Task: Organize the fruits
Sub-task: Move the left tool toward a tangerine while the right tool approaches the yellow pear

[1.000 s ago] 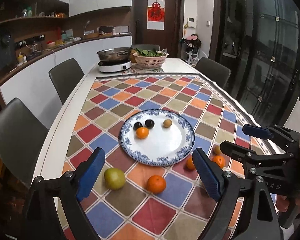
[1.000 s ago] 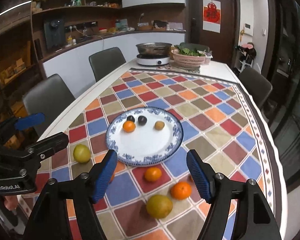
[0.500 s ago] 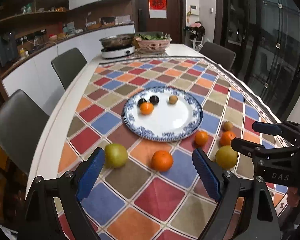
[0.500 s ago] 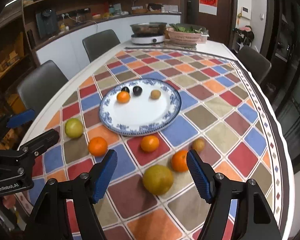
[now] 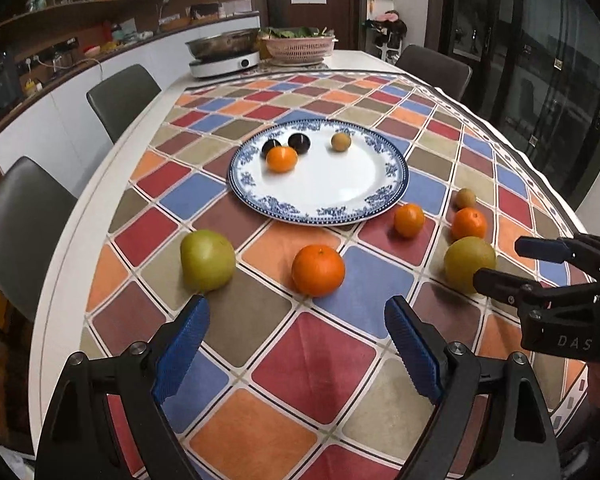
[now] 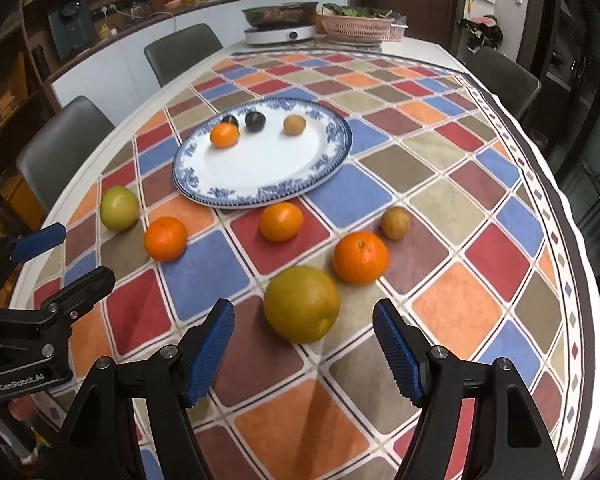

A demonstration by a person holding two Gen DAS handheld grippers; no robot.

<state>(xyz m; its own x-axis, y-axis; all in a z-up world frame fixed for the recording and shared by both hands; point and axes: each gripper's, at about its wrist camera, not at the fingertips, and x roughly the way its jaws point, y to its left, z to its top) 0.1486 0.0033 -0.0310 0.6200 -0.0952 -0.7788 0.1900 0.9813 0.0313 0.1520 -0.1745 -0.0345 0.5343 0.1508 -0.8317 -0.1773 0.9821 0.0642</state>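
Chequered tablecloth [image 5: 312, 364], loose fruit beside the blue-rimmed white plate [image 5: 320, 184]. We centre the empty, parted right gripper [image 6: 304, 336] around the yellow-green round fruit [image 6: 302, 304]; left gripper [image 5: 296, 340] likewise open.

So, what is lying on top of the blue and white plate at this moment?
On the plate lie one small orange, two dark round fruits behind it, and one brownish fruit. The orange partly hides one dark fruit.

Grey chairs [image 5: 122, 96] flank a table under a chequered cloth [image 5: 312, 360]; dark glass doors [image 5: 540, 60] stand beside it.
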